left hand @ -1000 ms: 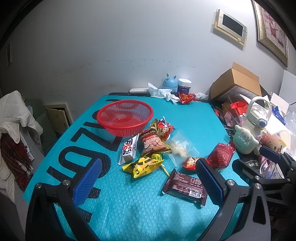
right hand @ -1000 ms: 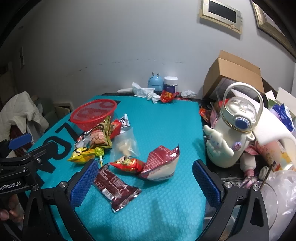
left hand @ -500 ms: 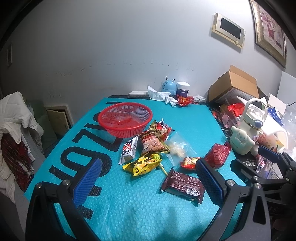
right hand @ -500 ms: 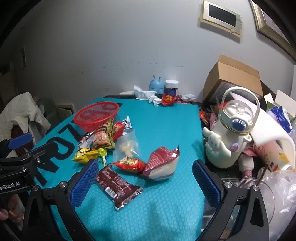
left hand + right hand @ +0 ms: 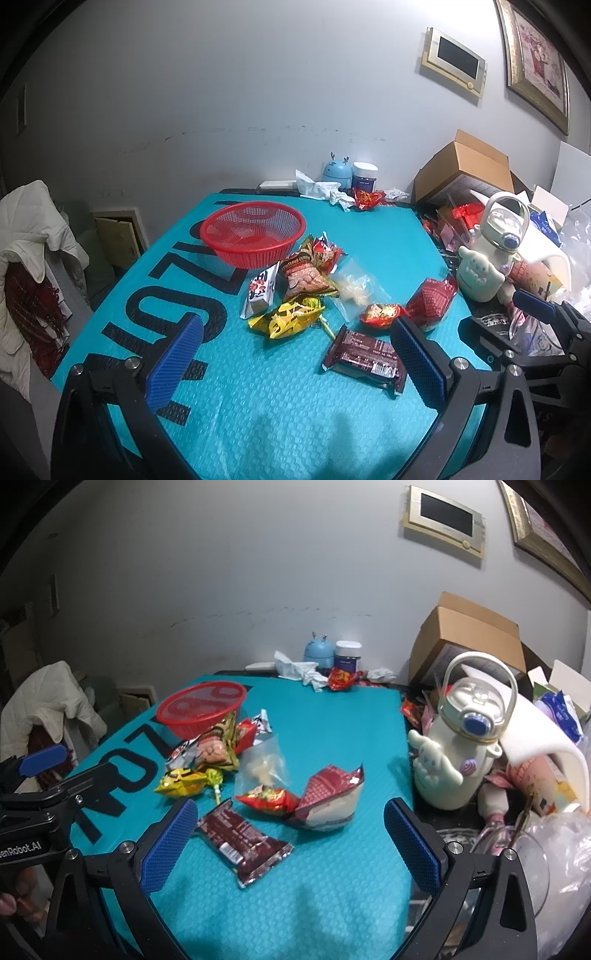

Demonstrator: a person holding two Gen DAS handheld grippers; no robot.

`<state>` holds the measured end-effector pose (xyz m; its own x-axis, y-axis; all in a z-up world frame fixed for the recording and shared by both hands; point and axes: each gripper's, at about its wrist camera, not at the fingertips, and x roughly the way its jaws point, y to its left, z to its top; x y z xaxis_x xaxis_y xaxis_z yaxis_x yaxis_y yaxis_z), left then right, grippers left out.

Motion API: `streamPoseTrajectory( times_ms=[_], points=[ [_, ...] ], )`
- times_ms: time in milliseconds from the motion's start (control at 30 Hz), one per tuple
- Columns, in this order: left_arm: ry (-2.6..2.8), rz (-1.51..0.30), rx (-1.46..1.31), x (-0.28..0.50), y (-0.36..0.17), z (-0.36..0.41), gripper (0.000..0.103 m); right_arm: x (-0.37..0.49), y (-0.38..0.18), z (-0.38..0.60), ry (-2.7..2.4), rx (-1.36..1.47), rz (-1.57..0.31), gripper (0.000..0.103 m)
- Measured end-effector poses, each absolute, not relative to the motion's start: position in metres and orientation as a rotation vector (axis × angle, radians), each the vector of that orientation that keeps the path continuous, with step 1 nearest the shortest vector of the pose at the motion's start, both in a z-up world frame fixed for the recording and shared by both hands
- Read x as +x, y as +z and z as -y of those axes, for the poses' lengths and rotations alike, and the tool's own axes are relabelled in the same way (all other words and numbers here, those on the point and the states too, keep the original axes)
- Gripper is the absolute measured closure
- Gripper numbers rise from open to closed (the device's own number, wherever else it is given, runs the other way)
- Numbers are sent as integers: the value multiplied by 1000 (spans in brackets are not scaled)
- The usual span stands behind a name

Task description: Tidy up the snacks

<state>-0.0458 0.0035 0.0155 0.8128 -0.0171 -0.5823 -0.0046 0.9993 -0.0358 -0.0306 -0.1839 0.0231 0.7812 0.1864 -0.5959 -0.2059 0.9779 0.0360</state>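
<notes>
Both tongs, left tongs (image 5: 295,363) and right tongs (image 5: 290,843), are being held spread, nothing pinched. Snack packets (image 5: 306,280) are lying on the desk (image 5: 280,417) beside the red basket (image 5: 255,232). Brown wrapper (image 5: 245,843) is judged light, crinkly, slippery; best pinched across its flat middle.

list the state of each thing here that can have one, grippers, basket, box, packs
left gripper: open, holding nothing
right gripper: open, holding nothing
red basket: upright, empty
cardboard box: flaps open
brown snack pack: sealed, lying flat on the mat
dark red pack: crumpled, looks torn open
bottle: upright, lid on
</notes>
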Motion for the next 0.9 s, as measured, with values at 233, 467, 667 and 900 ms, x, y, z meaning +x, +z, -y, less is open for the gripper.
streamPoseTrajectory(
  times_ms=[233,467,667,900],
  points=[
    [-7,-643,-39,-50,7,-9,0,-33,12,176,257,-35,-677,0],
    [6,-673,-35,-49,-4,-13,0,-31,0,168,294,-42,-706,0],
    [2,-712,-40,-43,-18,-20,0,-25,-15,162,323,-58,-742,2],
    [21,-752,-44,-31,-34,-29,0,-11,-34,153,366,-77,-794,5]
  ],
)
